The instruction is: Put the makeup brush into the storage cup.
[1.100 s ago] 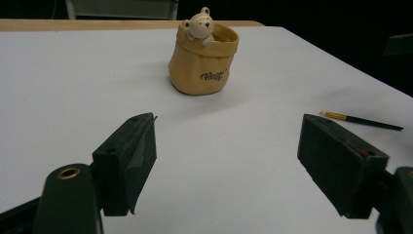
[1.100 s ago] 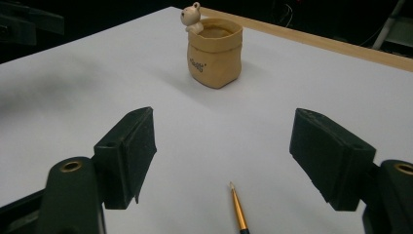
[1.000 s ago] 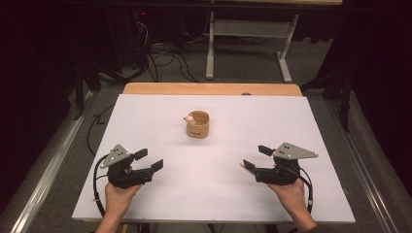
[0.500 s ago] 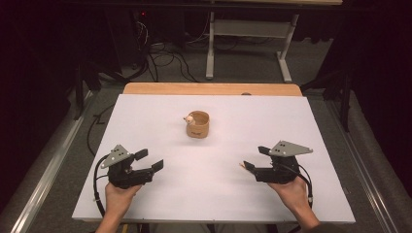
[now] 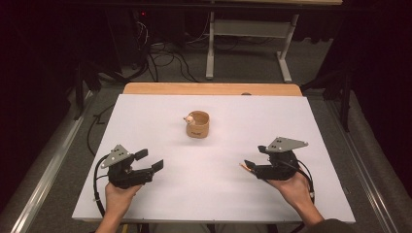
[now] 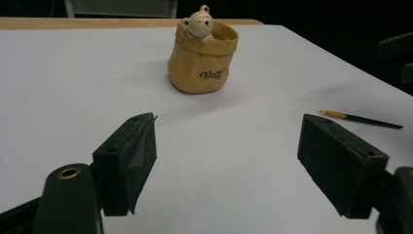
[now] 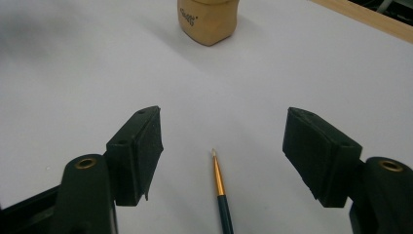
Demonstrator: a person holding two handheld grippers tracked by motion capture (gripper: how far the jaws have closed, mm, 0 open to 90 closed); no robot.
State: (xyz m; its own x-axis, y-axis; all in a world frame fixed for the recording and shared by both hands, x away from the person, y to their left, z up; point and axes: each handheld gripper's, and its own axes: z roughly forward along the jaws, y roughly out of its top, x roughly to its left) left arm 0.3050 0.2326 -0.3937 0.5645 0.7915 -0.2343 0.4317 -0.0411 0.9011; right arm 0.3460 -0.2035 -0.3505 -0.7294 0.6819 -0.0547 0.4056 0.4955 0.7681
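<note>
Currently the white table point(image 5: 214, 145) carries a tan sack-shaped pot point(image 5: 197, 124) with a small bear figure point(image 5: 190, 118) at its rim, standing upright near table centre, toward 12 o'clock from both hands. Left gripper point(image 5: 149, 160) rests low at about 7 o'clock of the pot, jaws spread wide, nothing between them. Right gripper point(image 5: 248, 165) sits at about 5 o'clock of the pot, jaws likewise parted. A thin paintbrush point(image 7: 221, 192), dark green handle and gold ferrule, lies flat on the table between the right jaws, bristle tip toward the pot, touching neither pad. In the left gripper view the brush lies at 3 o'clock, well apart from the pot.
</note>
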